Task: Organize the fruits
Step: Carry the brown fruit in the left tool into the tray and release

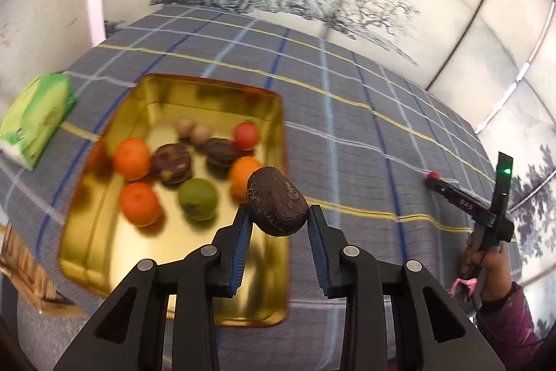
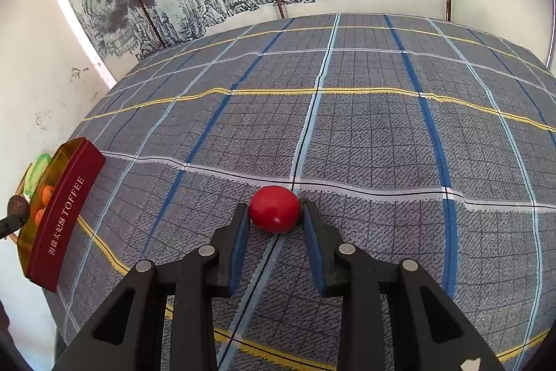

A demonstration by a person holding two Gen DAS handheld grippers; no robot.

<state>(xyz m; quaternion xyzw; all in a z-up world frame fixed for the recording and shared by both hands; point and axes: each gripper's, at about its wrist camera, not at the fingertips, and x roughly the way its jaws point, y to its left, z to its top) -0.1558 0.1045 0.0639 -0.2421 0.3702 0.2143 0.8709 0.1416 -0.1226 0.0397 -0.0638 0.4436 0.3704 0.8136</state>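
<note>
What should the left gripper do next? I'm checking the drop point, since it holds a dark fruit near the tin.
Probably ease the left gripper a little further over the gold tin before opening: the dark brown fruit it grips hangs near the tin's right wall, close to an orange.

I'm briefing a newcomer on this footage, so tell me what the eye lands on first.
The dark brown wrinkled fruit stands out, pinched in the left tool above the near right corner of the gold tin, which holds oranges and other fruit. In the right wrist view, a red cherry tomato sits on the plaid tablecloth between the fingers of the right tool.
</note>
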